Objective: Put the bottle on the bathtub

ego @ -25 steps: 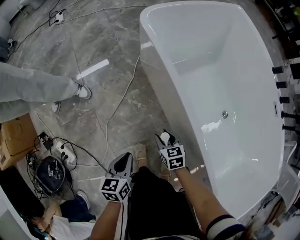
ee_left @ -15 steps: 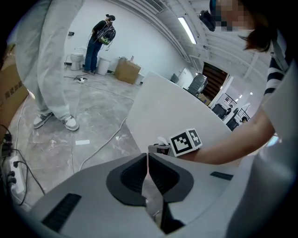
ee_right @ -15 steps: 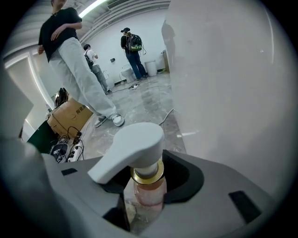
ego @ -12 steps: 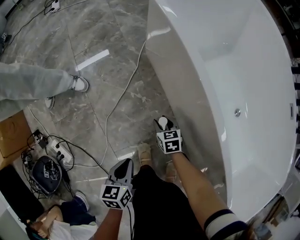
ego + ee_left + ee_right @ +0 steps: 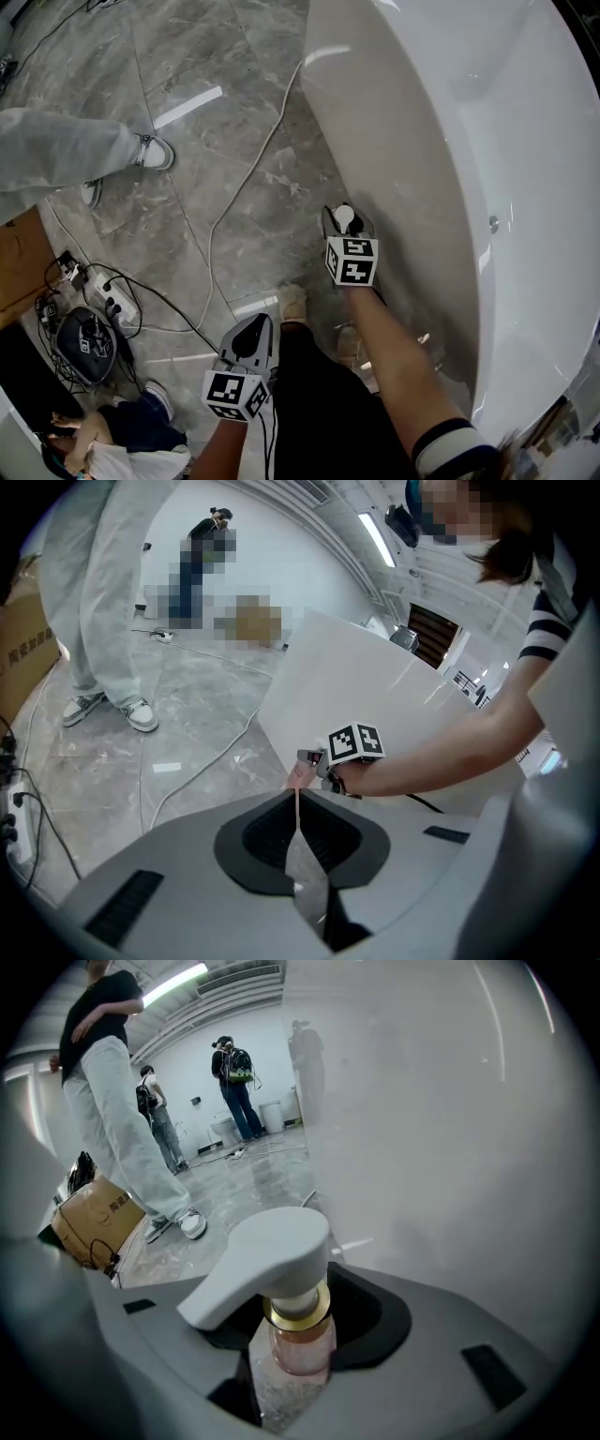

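Since a sec ago, your R hand w/ the bottle [image 5: 298, 1335] ended up closer to the bathtub's [image 5: 375, 122] outer wall, and the tub took up more of the head view's right side.

The bottle was a clear pinkish one w/ a gold collar and a white pump head. It sat pinched between the jaws of your right gripper [image 5: 344, 223], pads on the body just under the collar, pump head sticking out past the jaw tips. It wasn't on the tub yet: you held it off the ground just beside the white outer wall, over the grey marble floor [image 5: 216, 122]. Can't tell if it touched the wall.

Your left gripper [image 5: 298, 829] hung lower in the head view, near your leg and well apart from the bottle. Its jaws were pressed together w/ nothing between them.

A pale cable [image 5: 246, 183] ran across the floor from the tub's foot toward a power strip [image 5: 111, 298] at left. Next to that lay a black bag [image 5: 84, 342] and a cardboard box [image 5: 19, 272]. Another person's leg in grey trousers [image 5: 56, 155], w/ a white sneaker [image 5: 155, 152], stood at the left edge.
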`<state>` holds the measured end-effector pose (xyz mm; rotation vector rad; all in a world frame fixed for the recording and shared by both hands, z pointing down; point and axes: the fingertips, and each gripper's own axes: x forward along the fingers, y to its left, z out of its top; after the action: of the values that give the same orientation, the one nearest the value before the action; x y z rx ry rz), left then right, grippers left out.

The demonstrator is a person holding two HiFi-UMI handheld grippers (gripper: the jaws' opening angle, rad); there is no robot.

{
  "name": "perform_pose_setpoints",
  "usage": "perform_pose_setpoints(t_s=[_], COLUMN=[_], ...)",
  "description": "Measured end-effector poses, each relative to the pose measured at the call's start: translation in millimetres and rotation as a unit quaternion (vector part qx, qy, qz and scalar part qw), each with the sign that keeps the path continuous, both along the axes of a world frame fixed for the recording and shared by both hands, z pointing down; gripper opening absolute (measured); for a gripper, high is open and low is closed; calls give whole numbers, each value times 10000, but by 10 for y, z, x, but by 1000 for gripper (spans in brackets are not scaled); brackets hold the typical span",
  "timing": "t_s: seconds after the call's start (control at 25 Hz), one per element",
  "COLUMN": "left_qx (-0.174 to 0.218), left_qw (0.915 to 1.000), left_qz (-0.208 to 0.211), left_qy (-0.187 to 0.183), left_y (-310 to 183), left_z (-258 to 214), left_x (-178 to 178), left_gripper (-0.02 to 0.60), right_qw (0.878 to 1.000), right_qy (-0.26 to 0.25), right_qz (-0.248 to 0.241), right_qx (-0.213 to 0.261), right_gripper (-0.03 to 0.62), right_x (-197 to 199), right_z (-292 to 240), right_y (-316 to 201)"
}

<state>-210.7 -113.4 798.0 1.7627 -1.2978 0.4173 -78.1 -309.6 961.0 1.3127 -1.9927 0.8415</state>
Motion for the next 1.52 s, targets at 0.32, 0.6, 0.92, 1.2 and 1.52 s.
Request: perform_pose_setpoints(t_s=[0.32,0.6,0.92,1.2,1.52], left_qx=[169,161,231,166,220], left_qw=[9998,9994,9993,9991,9986], left_qz=[57,174,158,285,400], left_qy=[121,251,258,285,266], left_y=[40,207,172,208,121], left_z=[167,241,110,-25,-474], left_x=[150,200,239,306,367], left_gripper=[25,25,26,25,26], right_qw=[9990,9985,9995,9981,9954], right_qy=[4,-39,96,-69,-18], right_qz=[357,243,-301,-342,-178], right_qx=[255,483,-11,-499,-938], right_gripper=[195,201,250,298,299], right_x=[151,82,63,11,92], right_z=[194,192,289,236,-183], right_y=[-39,80,382,649,887])
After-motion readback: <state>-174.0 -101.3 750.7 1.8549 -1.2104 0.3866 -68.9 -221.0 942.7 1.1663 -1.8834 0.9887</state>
